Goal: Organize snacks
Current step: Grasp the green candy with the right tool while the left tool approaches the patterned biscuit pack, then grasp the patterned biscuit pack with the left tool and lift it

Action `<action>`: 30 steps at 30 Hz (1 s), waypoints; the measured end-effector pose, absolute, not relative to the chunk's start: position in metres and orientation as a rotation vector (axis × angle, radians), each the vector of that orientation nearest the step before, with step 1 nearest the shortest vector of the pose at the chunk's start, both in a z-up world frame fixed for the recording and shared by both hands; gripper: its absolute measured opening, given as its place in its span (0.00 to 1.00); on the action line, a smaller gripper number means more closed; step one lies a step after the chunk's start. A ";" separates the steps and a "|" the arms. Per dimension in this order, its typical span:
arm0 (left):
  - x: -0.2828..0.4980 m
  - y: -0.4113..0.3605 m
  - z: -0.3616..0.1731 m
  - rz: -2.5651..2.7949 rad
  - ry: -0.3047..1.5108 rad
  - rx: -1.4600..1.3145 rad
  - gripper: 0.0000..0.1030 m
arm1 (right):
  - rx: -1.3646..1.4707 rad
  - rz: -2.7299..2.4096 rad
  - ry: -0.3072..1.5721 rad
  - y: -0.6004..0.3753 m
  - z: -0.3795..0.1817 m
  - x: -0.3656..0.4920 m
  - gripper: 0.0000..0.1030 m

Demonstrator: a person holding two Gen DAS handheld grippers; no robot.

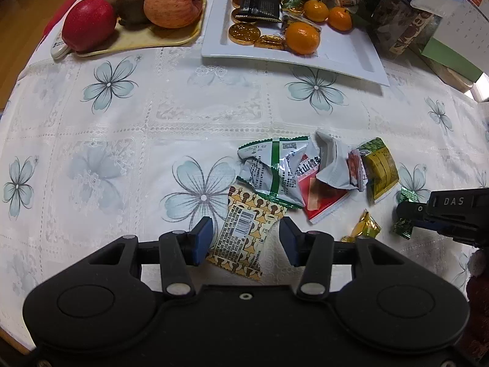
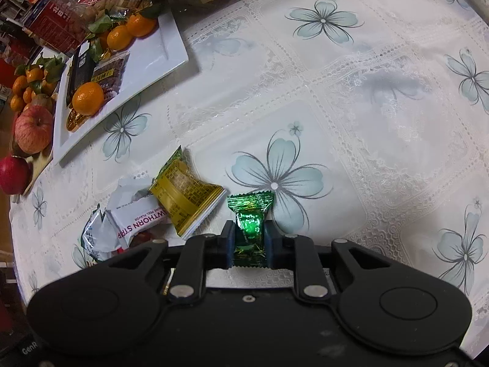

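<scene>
We are mid-pickup. Our right gripper (image 2: 249, 238) clamps the green foil-wrapped candy (image 2: 250, 214). Our left gripper (image 1: 244, 238) is wide open, straddling the yellow patterned snack packet (image 1: 244, 238). Next, carry the candy toward the white rectangular plate (image 2: 171, 46) at 10 o'clock.

Left claw (image 1: 246, 240) open around patterned wrapper (image 1: 244, 238), wrappers (image 1: 305, 174) beyond

A floral lace tablecloth (image 1: 128, 140) carries a white rectangular plate (image 1: 345, 55), a yellow fruit tray (image 1: 146, 41), and loose snack wrappers (image 1: 275, 171).
</scene>
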State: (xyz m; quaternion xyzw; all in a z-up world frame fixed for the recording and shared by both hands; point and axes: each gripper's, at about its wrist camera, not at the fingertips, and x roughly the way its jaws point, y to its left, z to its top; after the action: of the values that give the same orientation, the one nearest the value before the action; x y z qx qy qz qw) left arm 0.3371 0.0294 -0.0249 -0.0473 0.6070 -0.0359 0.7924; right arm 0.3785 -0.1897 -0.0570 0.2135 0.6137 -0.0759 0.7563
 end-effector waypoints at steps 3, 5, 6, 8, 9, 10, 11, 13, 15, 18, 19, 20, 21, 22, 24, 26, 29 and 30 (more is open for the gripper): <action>0.336 0.023 -0.027 -0.077 1.296 -0.054 0.54 | 0.443 -0.155 1.338 -0.188 -0.055 0.377 0.21; 0.336 0.020 -0.030 -0.065 1.293 -0.022 0.54 | 0.442 -0.147 1.342 -0.188 -0.055 0.376 0.21; 0.337 0.019 -0.032 -0.058 1.294 -0.010 0.54 | 0.441 -0.145 1.343 -0.188 -0.055 0.376 0.21; 0.338 0.018 -0.038 -0.049 1.305 0.003 0.56 | 0.438 -0.141 1.346 -0.187 -0.055 0.375 0.21; 0.339 0.017 -0.041 -0.050 1.311 -0.001 0.55 | 0.436 -0.139 1.348 -0.188 -0.055 0.374 0.21; 0.339 0.017 -0.043 -0.049 1.319 -0.005 0.55 | 0.435 -0.136 1.349 -0.188 -0.055 0.374 0.21; 0.340 0.017 -0.044 -0.048 1.324 -0.007 0.55 | 0.435 -0.134 1.350 -0.188 -0.055 0.373 0.21; 0.340 0.015 -0.046 -0.046 1.324 -0.008 0.55 | 0.434 -0.130 1.353 -0.188 -0.054 0.372 0.21; 0.341 0.013 -0.047 -0.041 1.322 -0.003 0.55 | 0.434 -0.125 1.357 -0.189 -0.054 0.372 0.21; 0.344 0.010 -0.051 -0.035 1.330 -0.009 0.53 | 0.438 -0.120 1.361 -0.189 -0.053 0.370 0.21; 0.344 0.010 -0.052 -0.036 1.335 -0.015 0.50 | 0.439 -0.118 1.363 -0.189 -0.053 0.370 0.21; 0.345 0.010 -0.054 -0.028 1.345 -0.020 0.42 | 0.439 -0.117 1.366 -0.190 -0.052 0.369 0.21; 0.345 0.010 -0.055 -0.016 1.351 -0.029 0.42 | 0.439 -0.116 1.368 -0.190 -0.052 0.369 0.21; 0.345 0.011 -0.054 -0.005 1.355 -0.041 0.40 | 0.439 -0.114 1.370 -0.190 -0.051 0.368 0.21; 0.345 0.013 -0.053 0.003 1.370 -0.074 0.39 | 0.441 -0.112 1.372 -0.191 -0.049 0.367 0.21; 0.344 0.015 -0.052 0.005 1.385 -0.109 0.39 | 0.441 -0.106 1.374 -0.191 -0.048 0.365 0.21; 0.341 0.015 -0.048 0.009 1.396 -0.129 0.39 | 0.440 -0.093 1.379 -0.189 -0.044 0.363 0.21; 0.339 0.015 -0.046 0.011 1.396 -0.129 0.39 | 0.442 -0.090 1.382 -0.189 -0.043 0.362 0.21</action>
State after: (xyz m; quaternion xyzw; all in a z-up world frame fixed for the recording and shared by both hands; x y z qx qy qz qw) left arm 0.3392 0.0148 -0.0455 -0.0593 0.6421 0.0049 0.7643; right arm 0.3617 -0.1890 -0.0429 0.2018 0.6319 -0.0409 0.7472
